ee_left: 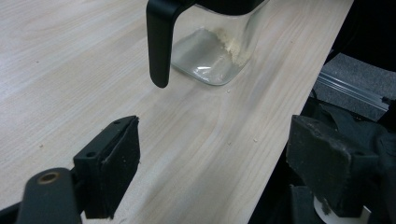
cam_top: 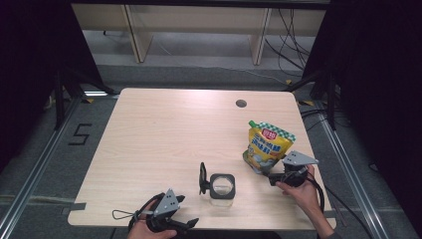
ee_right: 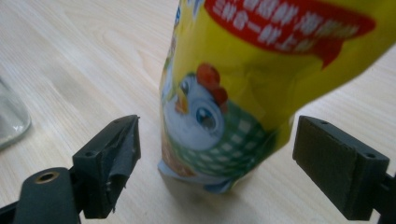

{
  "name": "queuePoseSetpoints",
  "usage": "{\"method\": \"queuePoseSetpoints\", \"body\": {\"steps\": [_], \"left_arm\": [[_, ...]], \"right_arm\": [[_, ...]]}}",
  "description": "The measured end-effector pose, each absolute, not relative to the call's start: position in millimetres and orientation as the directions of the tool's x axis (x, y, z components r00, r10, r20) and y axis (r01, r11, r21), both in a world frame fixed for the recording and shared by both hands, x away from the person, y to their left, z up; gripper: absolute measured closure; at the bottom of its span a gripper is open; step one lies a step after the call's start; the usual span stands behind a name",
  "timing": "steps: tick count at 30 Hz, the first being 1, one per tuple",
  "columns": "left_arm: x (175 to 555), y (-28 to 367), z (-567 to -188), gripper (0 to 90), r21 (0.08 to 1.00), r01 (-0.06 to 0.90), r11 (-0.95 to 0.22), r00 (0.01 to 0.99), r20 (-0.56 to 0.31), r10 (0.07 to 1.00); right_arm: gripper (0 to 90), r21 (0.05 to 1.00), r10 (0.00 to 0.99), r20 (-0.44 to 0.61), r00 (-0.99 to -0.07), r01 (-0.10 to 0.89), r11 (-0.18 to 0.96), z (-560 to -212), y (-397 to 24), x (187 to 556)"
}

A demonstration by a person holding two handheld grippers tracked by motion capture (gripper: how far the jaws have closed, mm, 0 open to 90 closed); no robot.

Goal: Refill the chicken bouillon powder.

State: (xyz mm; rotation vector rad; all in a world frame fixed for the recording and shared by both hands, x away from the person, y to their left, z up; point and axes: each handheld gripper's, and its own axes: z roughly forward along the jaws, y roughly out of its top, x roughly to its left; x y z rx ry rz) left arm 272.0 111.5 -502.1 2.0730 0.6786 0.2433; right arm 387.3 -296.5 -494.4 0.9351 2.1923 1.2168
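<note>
From above, the pale wood-grain table (cam_top: pixel 164 129) carries a yellow stand-up pouch (cam_top: pixel 266 147) near its right edge and a clear glass jar (cam_top: pixel 221 188) with a black square rim and a black handle towards the front middle, the two well apart from each other. That high view alone gives the pouch's green-checked top with a small green spout at one corner, the round hole in the tabletop (cam_top: pixel 241 103) farther back, and both hands at the near edge. The right gripper (cam_top: pixel 274 178) sits just in front of the pouch's base, and its own view fills in what the overhead camera cannot: a glossy printed film with a cartoon chicken over a green-and-white check, a red banner with white characters above, and a crimped bottom seam resting on the wood. The pouch (ee_right: pixel 224 116) stands upright between the two black blocky jaws, which are spread wide with clear gaps on either side, neither pad touching the film; the edge of the glass jar shows at the far left of that view. The left gripper (cam_top: pixel 186 225) hovers at the table's front edge, its jaws likewise spread with nothing between them. Its view shows the jar (ee_left: pixel 210 56) close up, just ahead of the jaws: smooth thick glass with a rounded square base, a dusting of pale yellowish powder inside, and a matte black handle (ee_left: pixel 159 42) hanging down beside it.
</note>
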Motion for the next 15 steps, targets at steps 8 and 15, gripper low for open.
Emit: {"method": "queuePoseSetpoints", "body": {"steps": [8, 15], "left_arm": [[272.0, 110.8, -502.7, 17.3, 0.815, 0.377, -0.44, 0.83, -0.087, 0.551], [271.7, 111.1, -502.9, 17.4, 0.809, 0.388, -0.44, 0.824, -0.091, 0.56]], "right_arm": [[16.1, 0.869, 0.735, -0.093, -0.672, 0.306, 0.389, -495.9, -293.7, 392.4], [16.7, 0.879, 0.74, -0.063, -0.67, 0.315, 0.359, -496.8, -291.9, 395.7]]}}
